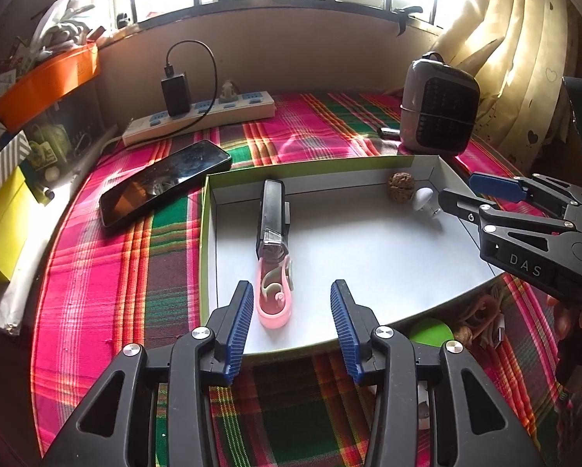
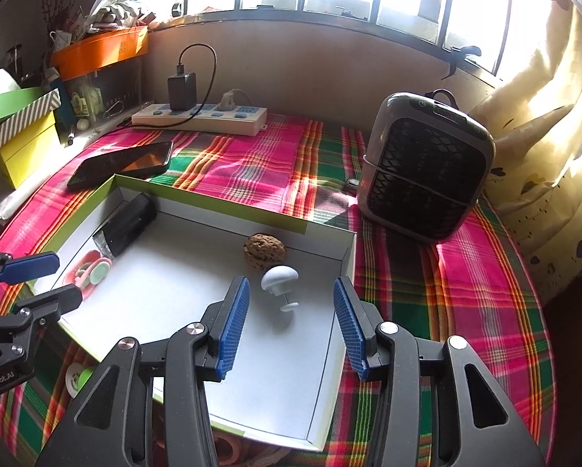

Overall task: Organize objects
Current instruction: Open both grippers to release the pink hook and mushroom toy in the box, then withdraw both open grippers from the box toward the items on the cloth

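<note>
Phone (image 1: 164,182) beside power strip (image 1: 199,116) (charger plugged in); heater (image 1: 439,113).

A pink, green and maroon plaid cloth (image 2: 252,163) covered the table, and the tray (image 2: 275,369) was white inside with a lime-green rim. Near its left wall lay a black case (image 1: 272,214) and a pale pink one (image 1: 274,299); at the far right sat a brown walnut (image 2: 265,251) and a white knob (image 2: 279,281).

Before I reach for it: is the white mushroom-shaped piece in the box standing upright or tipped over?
Tipped over. The white mushroom-shaped piece lies on its side on the box floor, stem pointing toward the right hand-held gripper, beside the walnut.
</note>
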Tool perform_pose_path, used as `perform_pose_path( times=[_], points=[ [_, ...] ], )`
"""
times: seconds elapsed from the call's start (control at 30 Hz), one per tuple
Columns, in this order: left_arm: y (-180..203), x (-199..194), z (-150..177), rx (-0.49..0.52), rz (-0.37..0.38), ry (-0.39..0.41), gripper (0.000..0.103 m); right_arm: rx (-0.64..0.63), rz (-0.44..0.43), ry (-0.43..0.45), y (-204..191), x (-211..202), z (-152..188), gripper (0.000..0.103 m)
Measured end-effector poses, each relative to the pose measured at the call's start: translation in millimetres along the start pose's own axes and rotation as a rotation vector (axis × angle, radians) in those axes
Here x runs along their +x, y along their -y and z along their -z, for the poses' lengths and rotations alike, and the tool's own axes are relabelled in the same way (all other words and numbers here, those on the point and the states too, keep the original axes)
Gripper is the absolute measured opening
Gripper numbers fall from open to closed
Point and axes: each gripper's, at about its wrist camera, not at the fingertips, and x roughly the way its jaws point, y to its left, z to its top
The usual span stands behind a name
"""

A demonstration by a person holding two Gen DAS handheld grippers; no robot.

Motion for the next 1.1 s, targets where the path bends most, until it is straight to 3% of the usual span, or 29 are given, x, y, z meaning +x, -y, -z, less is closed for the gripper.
perform_pose_path(
  times=[0.7, 1.1],
  points=[
    [-1.6, -39.8, 23.3, -0.039, 0.025, 0.052, 0.041, 0.037, 0.003, 0.056, 5.2, -49.1, 32.0, 0.046],
    [7.7, -41.6, 49.3, -0.049, 0.117, 0.004, 0.041, 0.069, -0.018, 0.049, 5.2, -65.4, 60.3, 0.047]
  ],
)
